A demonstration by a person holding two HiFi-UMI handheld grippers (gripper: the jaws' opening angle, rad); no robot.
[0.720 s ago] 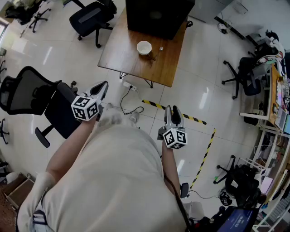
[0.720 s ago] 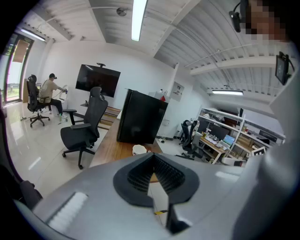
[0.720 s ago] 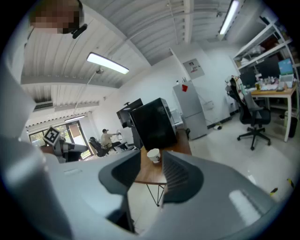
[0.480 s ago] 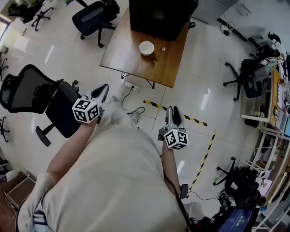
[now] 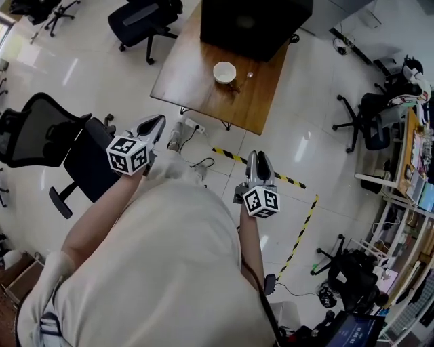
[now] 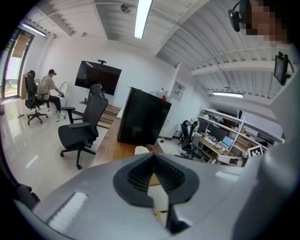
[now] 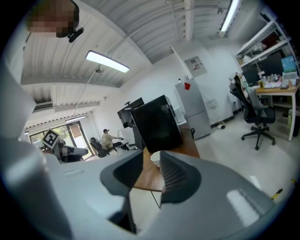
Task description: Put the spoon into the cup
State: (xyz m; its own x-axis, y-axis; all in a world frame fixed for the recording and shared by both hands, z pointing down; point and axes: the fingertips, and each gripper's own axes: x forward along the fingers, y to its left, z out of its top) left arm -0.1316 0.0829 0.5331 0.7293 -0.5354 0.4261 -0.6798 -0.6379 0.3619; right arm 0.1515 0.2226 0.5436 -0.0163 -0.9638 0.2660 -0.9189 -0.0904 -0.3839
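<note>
A white cup (image 5: 224, 72) stands on the wooden table (image 5: 192, 85) far ahead, with a small spoon (image 5: 245, 76) lying just right of it. Both grippers are held in the air over the floor, well short of the table. My left gripper (image 5: 152, 125) points at the table's near left corner, its jaw tips together with nothing in them. My right gripper (image 5: 253, 160) has a narrow gap between its jaws and holds nothing. The cup (image 6: 140, 150) shows just above the left jaws, and the cup (image 7: 155, 159) peeks through the right jaws' gap.
A big black box (image 5: 254, 24) fills the table's far end. Office chairs (image 5: 41, 135) stand at my left and another chair (image 5: 146, 20) beside the table. Yellow-black tape (image 5: 268, 173) and a power strip (image 5: 194, 127) with its cable lie on the floor between me and the table.
Both grippers have moved a little forward toward the table as the person advances. Their jaws look the same.
</note>
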